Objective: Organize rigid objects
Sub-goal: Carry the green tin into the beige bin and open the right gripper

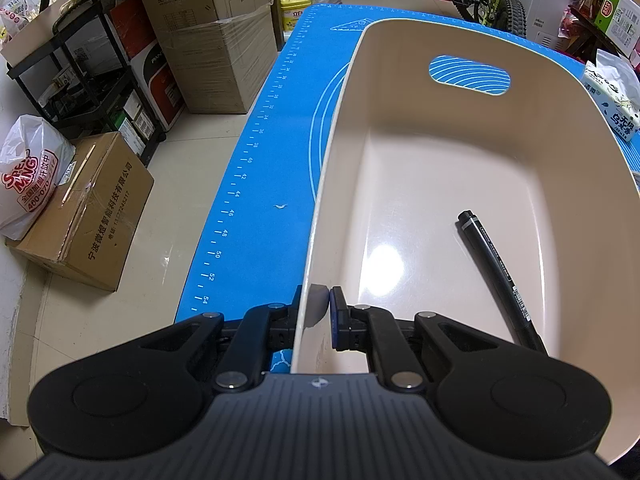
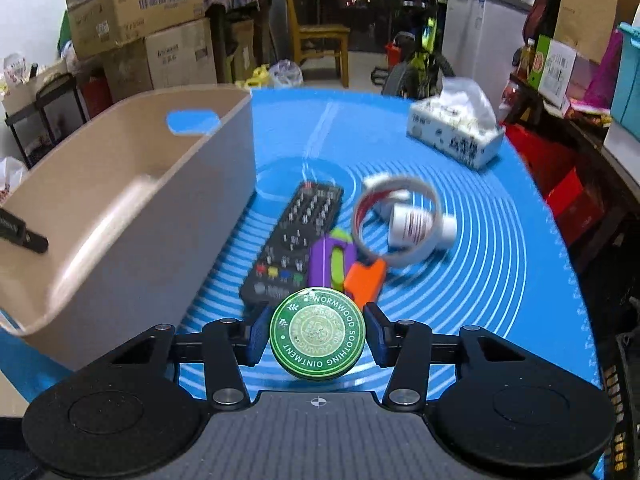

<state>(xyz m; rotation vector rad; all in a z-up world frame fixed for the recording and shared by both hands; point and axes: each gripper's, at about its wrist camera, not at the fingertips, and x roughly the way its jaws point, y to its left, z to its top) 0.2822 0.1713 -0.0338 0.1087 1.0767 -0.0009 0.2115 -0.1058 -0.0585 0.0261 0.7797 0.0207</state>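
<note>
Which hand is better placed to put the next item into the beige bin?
Right. The right gripper already has the green ointment tin between its jaws, beside the beige bin. The left gripper is shut on the bin's rim, steadying it; a black pen already lies inside.

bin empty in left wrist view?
No, a black pen lies on the floor of the bin.

Pen (image 1: 500, 276) in bin (image 1: 400, 184); remote (image 2: 298, 240) right of bin.
</note>
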